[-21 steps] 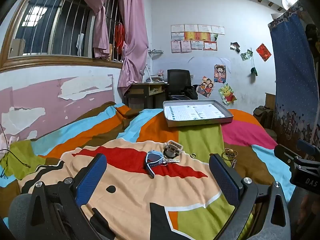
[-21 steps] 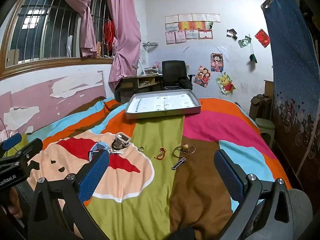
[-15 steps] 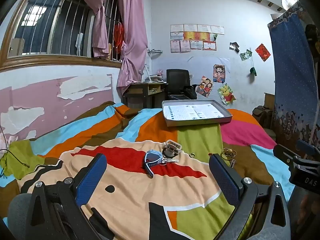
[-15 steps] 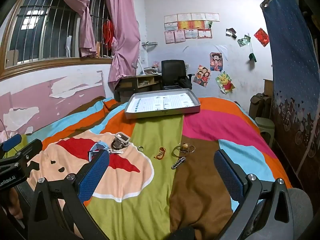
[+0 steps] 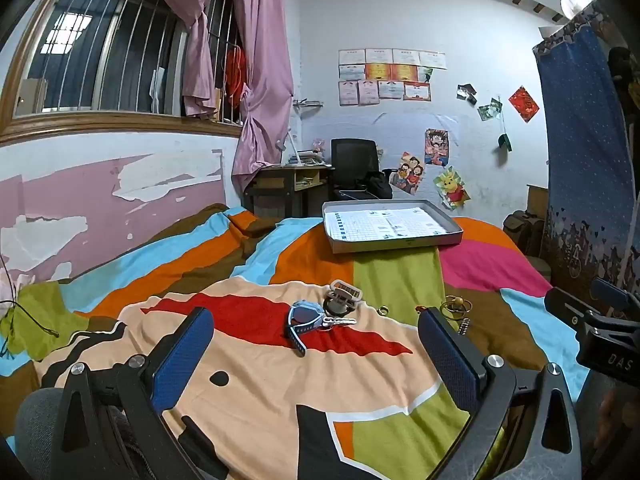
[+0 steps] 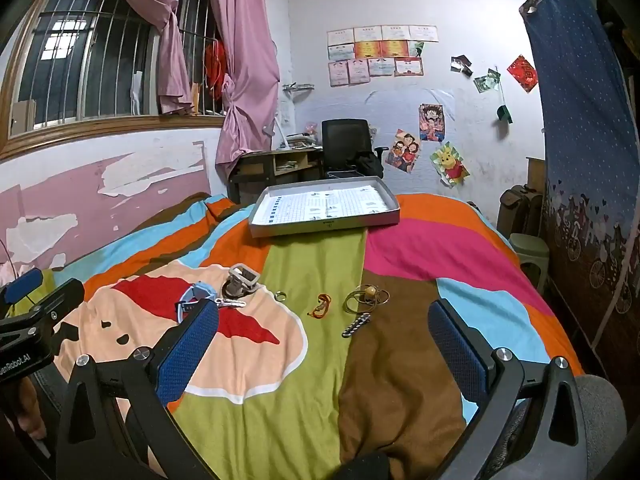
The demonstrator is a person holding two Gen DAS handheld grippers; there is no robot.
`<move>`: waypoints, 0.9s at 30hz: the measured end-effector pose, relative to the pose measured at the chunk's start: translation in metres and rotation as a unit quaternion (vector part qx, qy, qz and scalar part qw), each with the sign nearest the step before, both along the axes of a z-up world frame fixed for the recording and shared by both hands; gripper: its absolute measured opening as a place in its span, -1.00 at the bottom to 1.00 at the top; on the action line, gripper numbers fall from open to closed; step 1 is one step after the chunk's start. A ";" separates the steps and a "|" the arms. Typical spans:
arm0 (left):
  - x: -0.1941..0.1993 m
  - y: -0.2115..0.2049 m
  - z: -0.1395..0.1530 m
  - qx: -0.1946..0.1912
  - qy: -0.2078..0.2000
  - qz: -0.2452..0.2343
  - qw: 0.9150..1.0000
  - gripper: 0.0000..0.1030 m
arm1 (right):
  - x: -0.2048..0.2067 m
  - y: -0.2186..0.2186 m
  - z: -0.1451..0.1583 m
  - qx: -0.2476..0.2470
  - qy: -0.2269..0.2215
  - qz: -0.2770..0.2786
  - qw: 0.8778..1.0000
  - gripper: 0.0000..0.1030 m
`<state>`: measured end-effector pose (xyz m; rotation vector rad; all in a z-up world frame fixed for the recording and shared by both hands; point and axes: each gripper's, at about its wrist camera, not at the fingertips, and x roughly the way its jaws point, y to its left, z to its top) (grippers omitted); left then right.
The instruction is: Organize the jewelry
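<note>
Jewelry lies scattered mid-bed on a striped bedspread: a blue watch, a grey watch, a silver clip, a small ring, a red-orange cord, a gold bracelet with a bead and a beaded bar. A grey tray lined with gridded paper sits beyond them. My left gripper and right gripper hover open short of the pieces, holding nothing.
A desk and black office chair stand past the bed's far end. The peeling pink wall and barred window run along the left; a blue curtain and a green stool sit to the right of the bed.
Both views have crept very slightly; the jewelry and tray lie where they were and both grippers stay open.
</note>
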<state>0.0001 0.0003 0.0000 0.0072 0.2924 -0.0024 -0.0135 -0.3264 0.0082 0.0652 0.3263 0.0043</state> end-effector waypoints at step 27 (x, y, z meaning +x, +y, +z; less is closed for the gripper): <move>0.000 0.000 0.000 0.002 -0.001 0.000 1.000 1.00 | 0.000 0.000 -0.001 0.002 0.002 0.000 1.000 0.98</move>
